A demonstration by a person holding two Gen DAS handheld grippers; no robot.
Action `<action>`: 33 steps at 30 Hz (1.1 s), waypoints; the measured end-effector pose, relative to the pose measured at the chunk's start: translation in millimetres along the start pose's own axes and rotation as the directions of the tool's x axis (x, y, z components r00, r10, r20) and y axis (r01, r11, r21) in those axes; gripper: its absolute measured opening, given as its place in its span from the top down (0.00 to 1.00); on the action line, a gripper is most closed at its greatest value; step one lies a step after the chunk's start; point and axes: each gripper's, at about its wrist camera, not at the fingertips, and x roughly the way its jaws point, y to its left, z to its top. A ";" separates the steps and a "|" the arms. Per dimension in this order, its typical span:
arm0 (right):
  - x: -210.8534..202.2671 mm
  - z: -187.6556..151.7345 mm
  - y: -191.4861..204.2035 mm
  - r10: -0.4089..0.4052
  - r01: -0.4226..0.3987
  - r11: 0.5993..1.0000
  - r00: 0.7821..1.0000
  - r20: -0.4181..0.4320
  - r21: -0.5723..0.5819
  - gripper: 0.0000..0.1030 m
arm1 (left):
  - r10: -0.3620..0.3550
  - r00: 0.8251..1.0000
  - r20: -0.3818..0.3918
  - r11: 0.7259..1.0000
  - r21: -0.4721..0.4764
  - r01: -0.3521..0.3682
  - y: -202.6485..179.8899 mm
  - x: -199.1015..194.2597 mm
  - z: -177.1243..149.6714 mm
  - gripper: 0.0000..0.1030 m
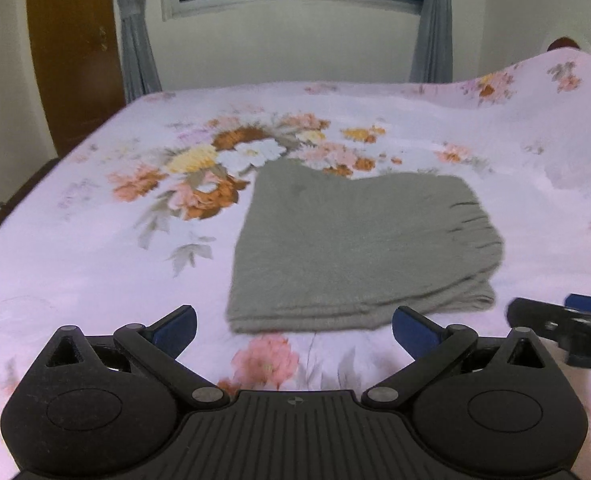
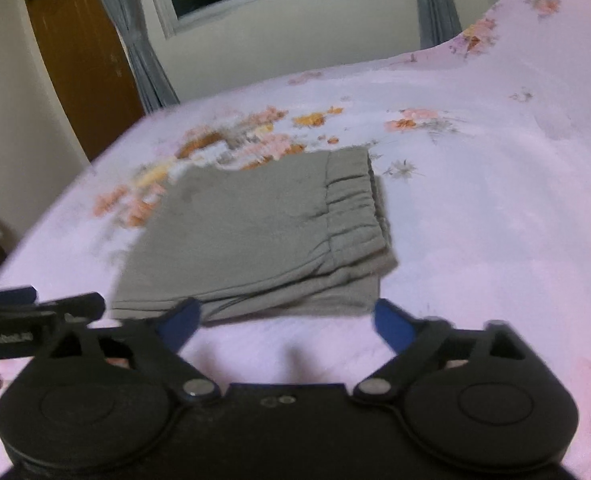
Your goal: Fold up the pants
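Gaping right tongs (image 2: 285, 320); pants' (image 2: 255, 232) waistband clearer

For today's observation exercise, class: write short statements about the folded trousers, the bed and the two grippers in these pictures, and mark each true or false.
1. The grey-green knitted pants lie folded in a flat stack on the floral pink bedsheet. True.
2. The left gripper is clamped on the pants. False: its jaws stand wide open, with nothing between the blue pads.
3. The right gripper is open and holds nothing. True.
4. The elastic waistband is tucked out of sight. False: it lies on top, at the stack's right side.
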 end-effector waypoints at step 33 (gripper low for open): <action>-219.1 -60.7 63.6 -0.157 0.183 0.981 0.945 0.287 -0.063 0.00 | 0.013 0.991 0.136 1.000 0.012 -0.015 5.0 -220.1 -65.6 0.00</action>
